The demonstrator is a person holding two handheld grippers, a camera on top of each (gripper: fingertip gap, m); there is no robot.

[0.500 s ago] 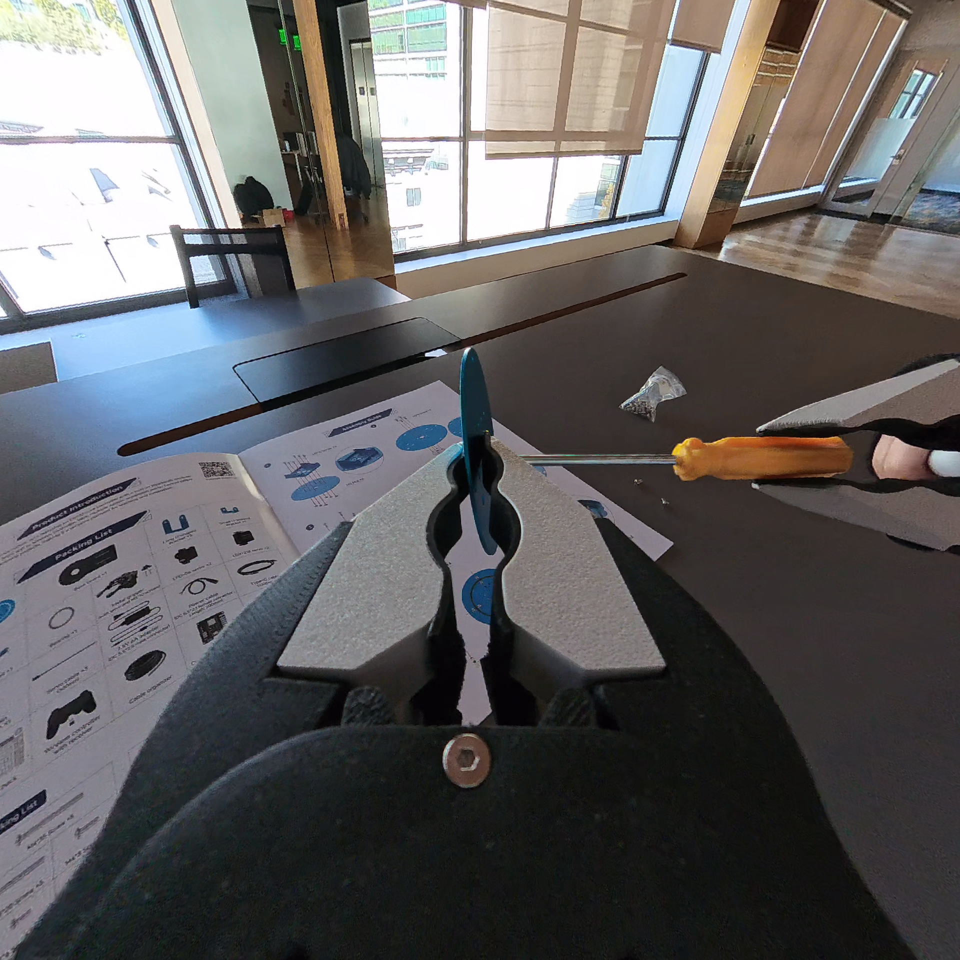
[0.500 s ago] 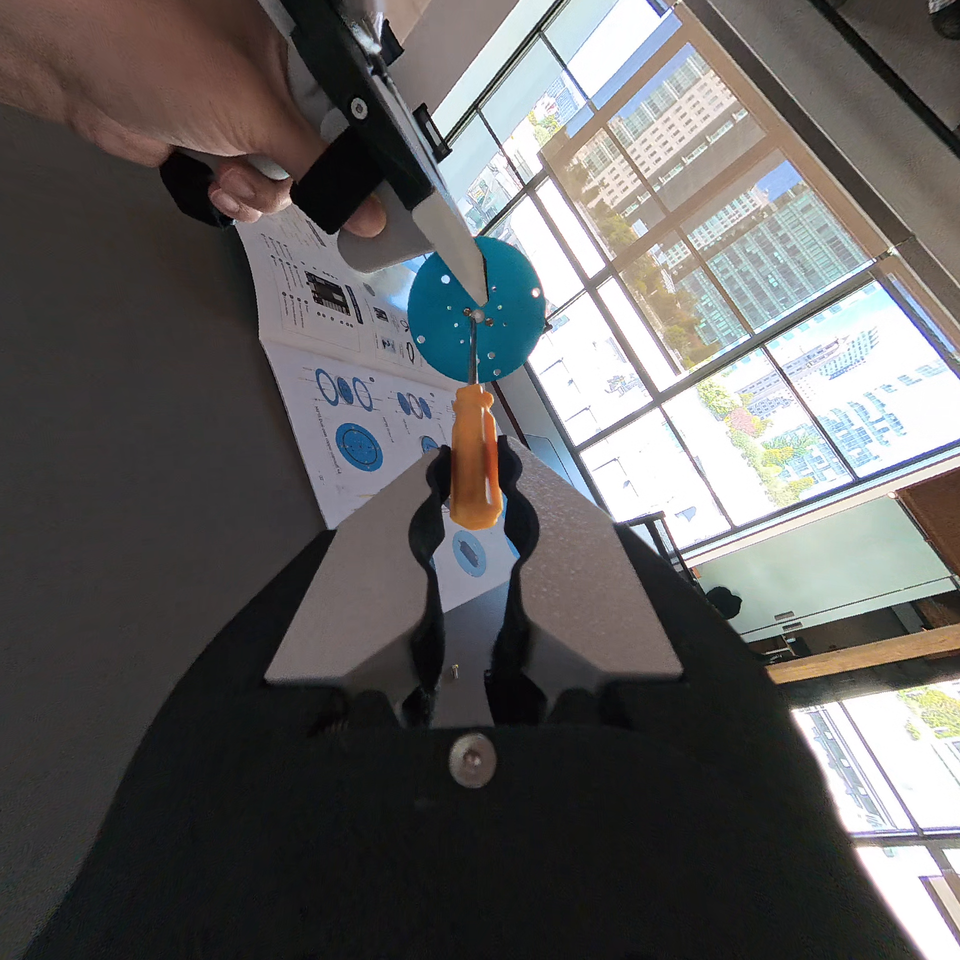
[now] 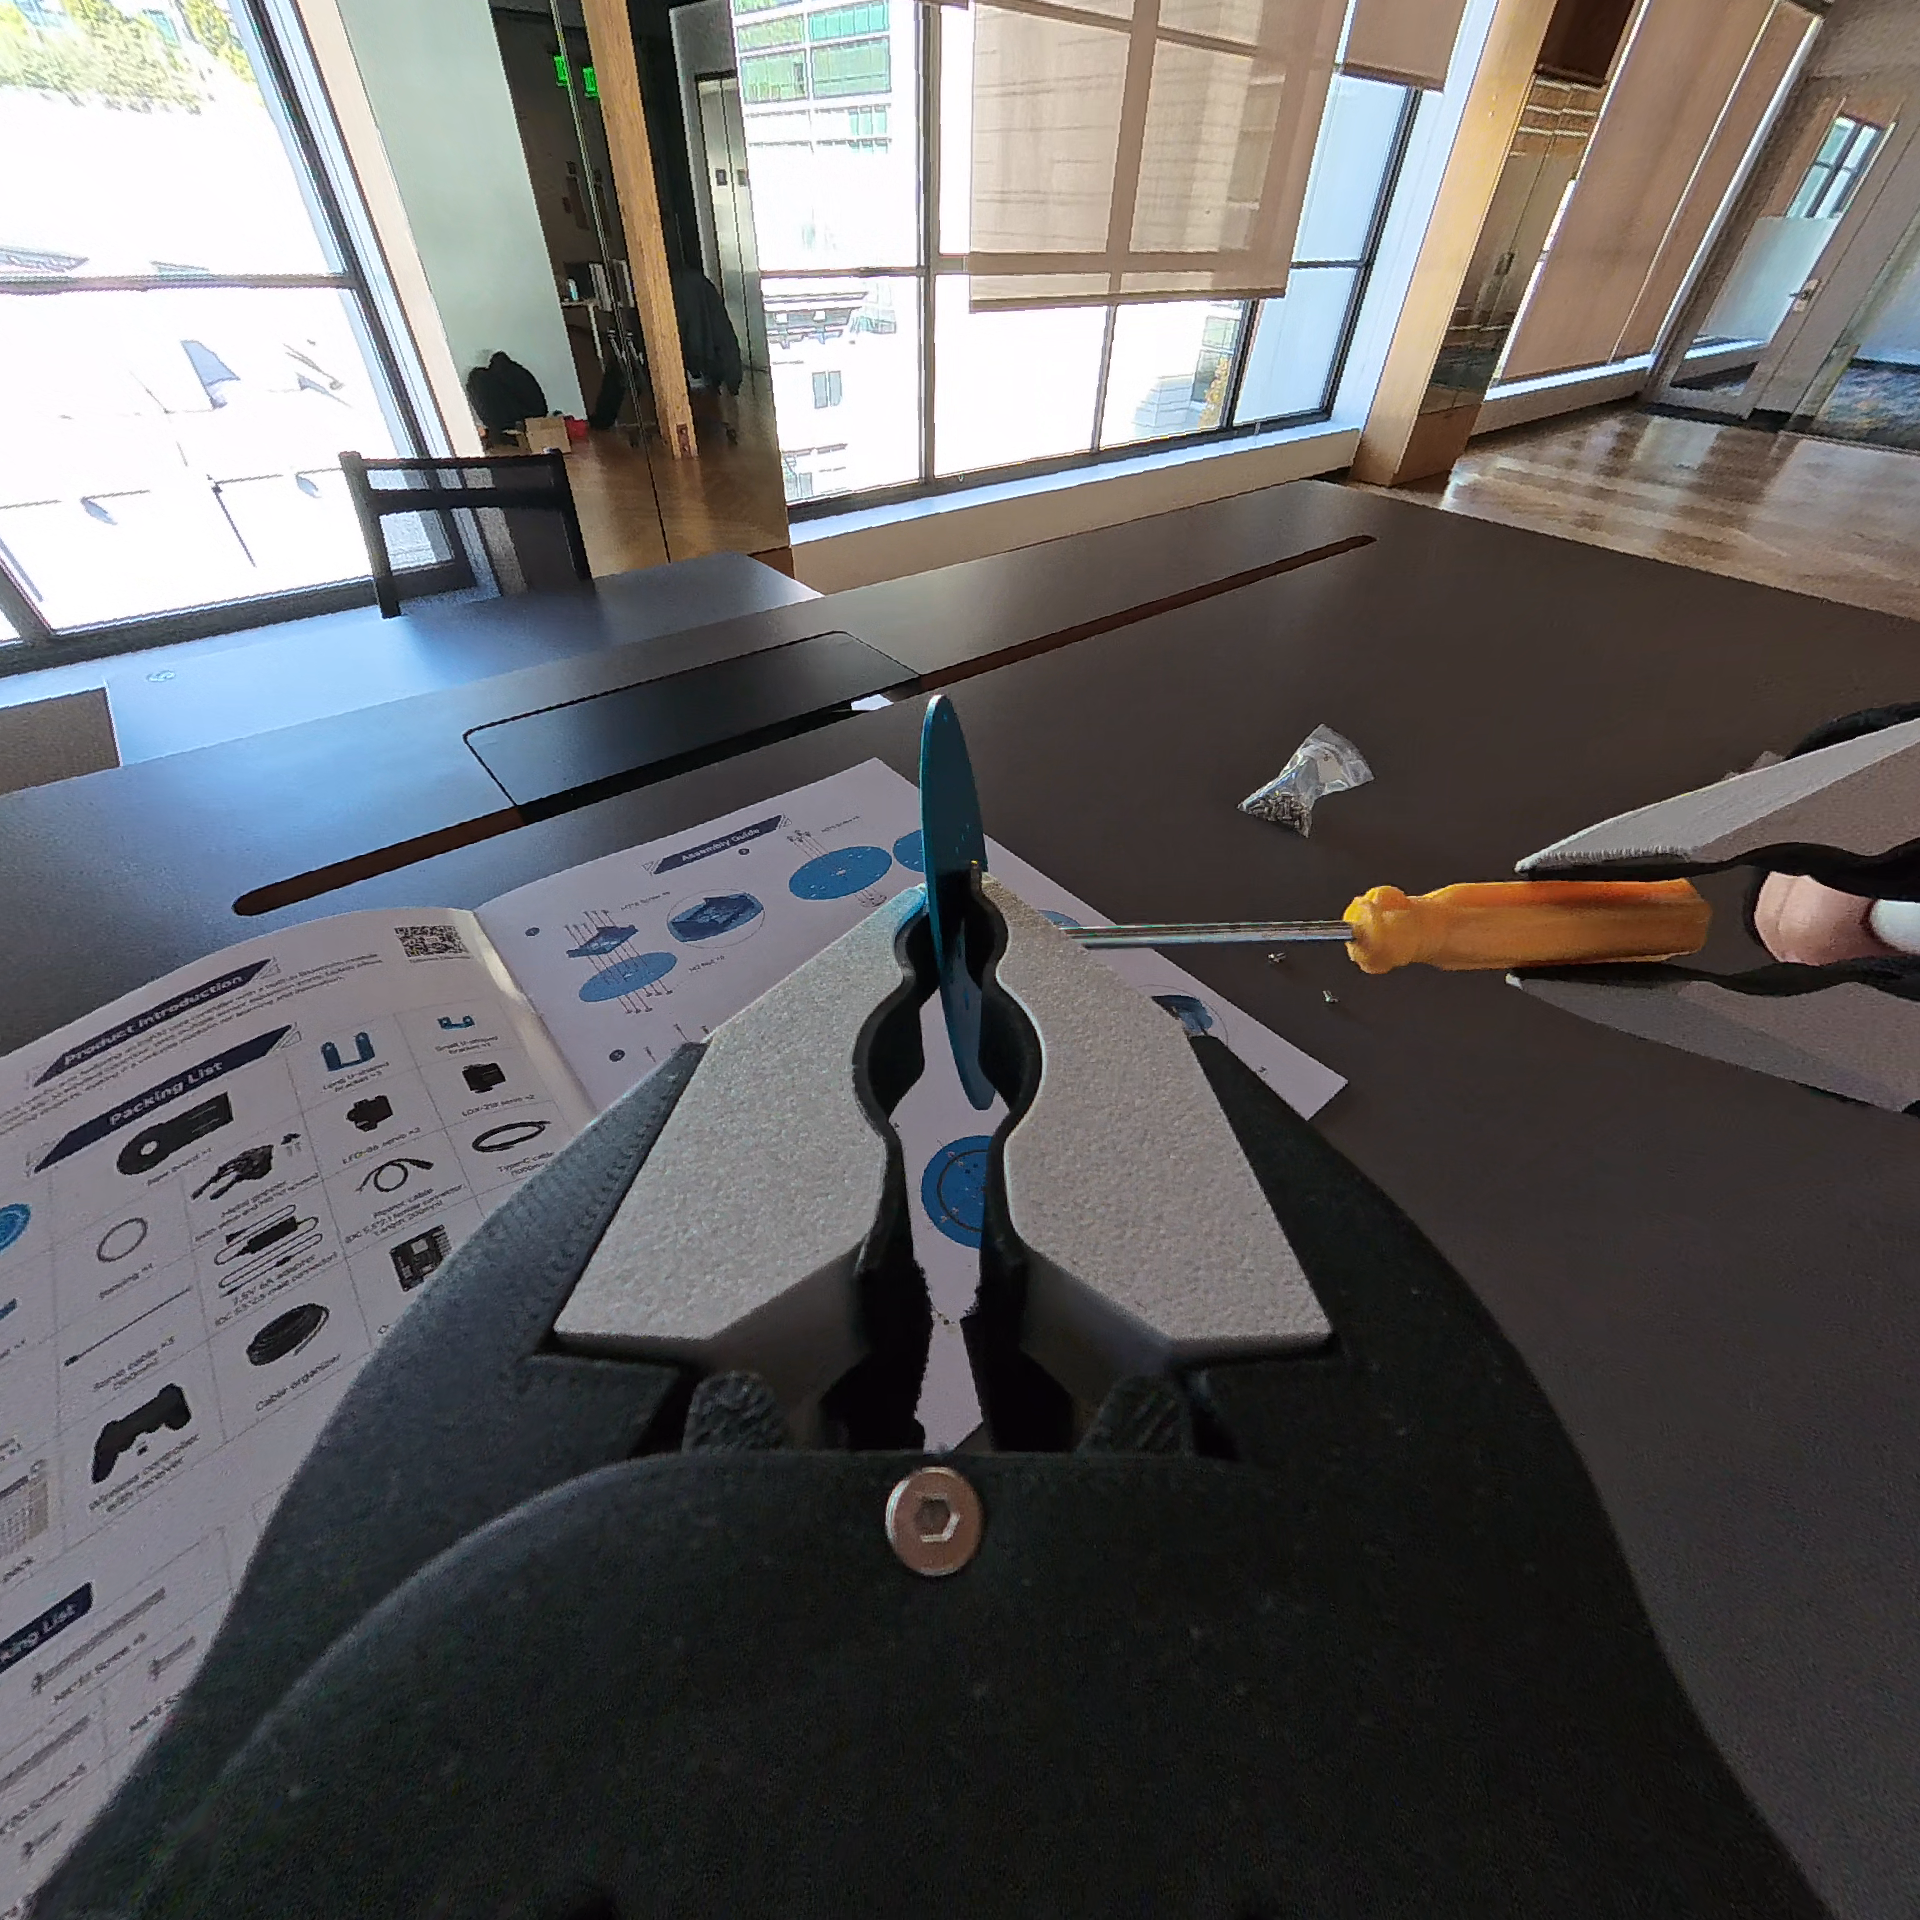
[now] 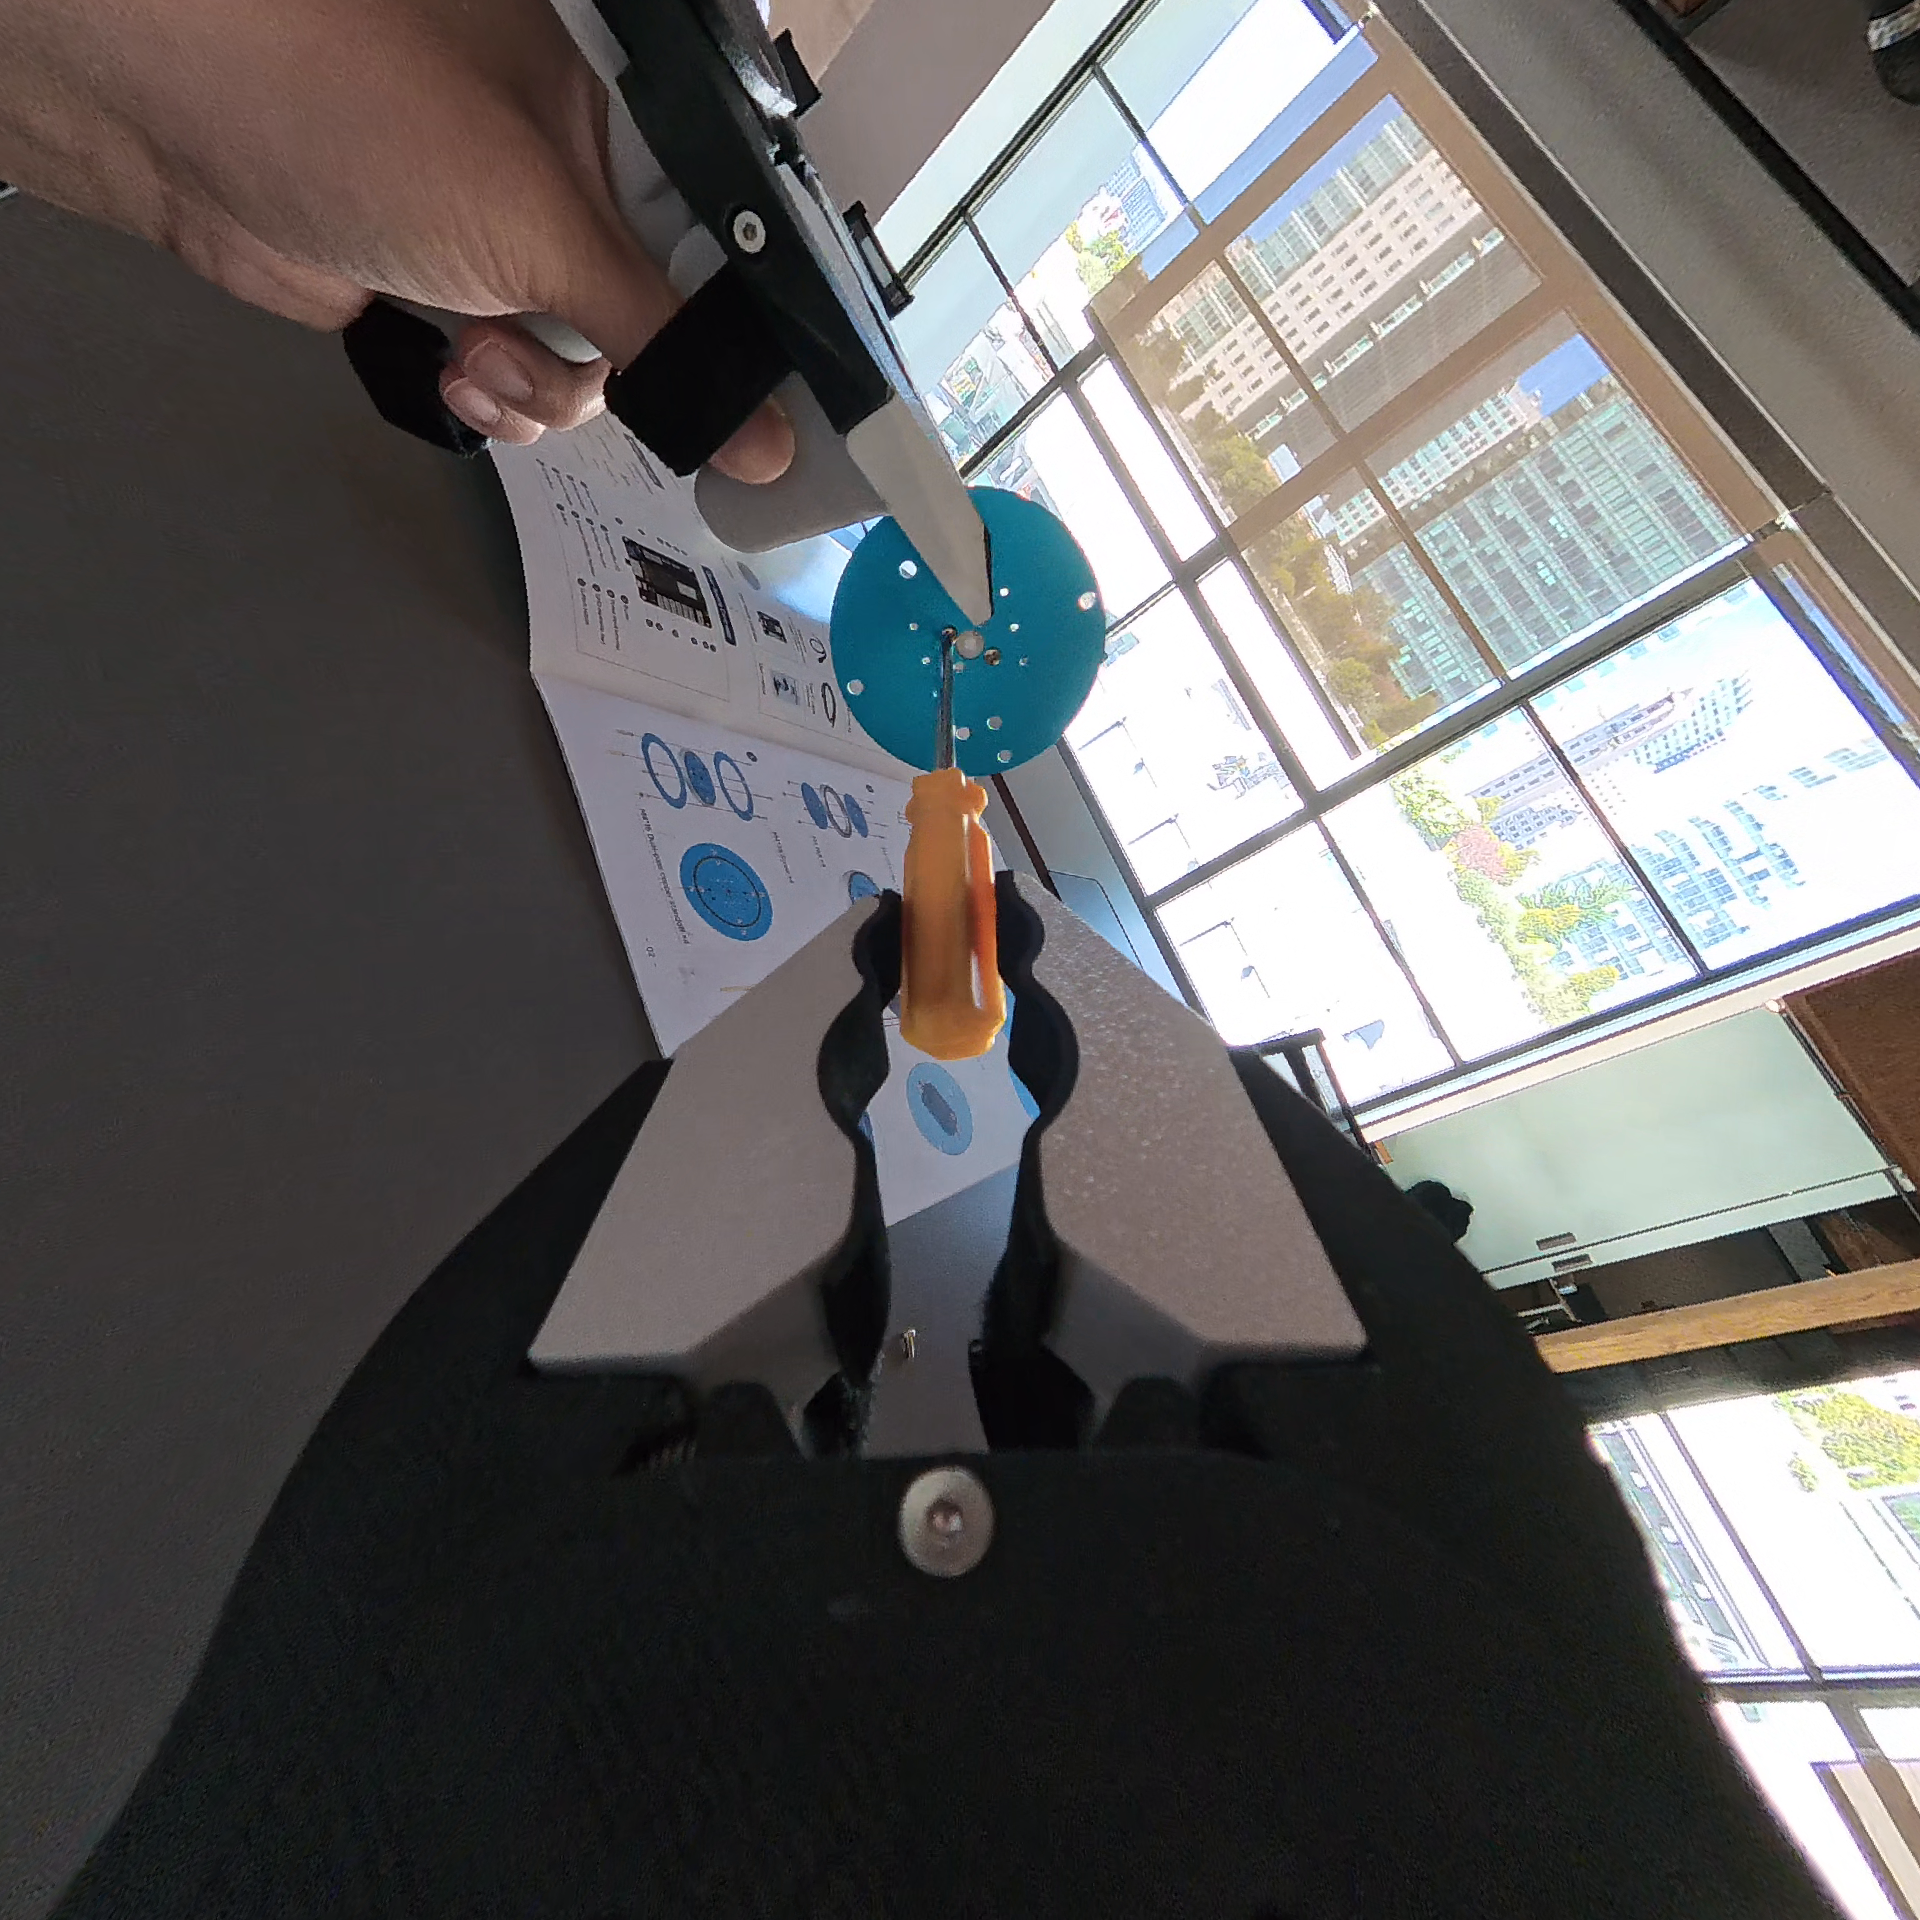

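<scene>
My left gripper [image 3: 951,914] is shut on a thin blue round plate [image 3: 951,831] with several small holes and holds it upright on edge above an open instruction booklet [image 3: 312,1091]. My right gripper [image 4: 945,914] is shut on the orange handle of a screwdriver [image 4: 951,914]. In the left wrist view the screwdriver [image 3: 1527,925] comes in from the right, level, its metal shaft pointing at the plate's face. In the right wrist view the tip touches the blue plate [image 4: 1029,686] near its centre, beside the left gripper's fingers [image 4: 914,488] and the hand holding it.
A dark table [image 3: 1558,1247] lies under both grippers. A small clear bag of screws [image 3: 1304,779] lies on it at the right, with a few loose screws [image 3: 1328,997] below the screwdriver. A chair [image 3: 457,520] and big windows stand beyond the far edge. There is about 11 centimetres between the tips of the two grippers.
Nothing clear has moved. Both grippers keep their hold, and the screwdriver tip stays at the plate's centre holes.
</scene>
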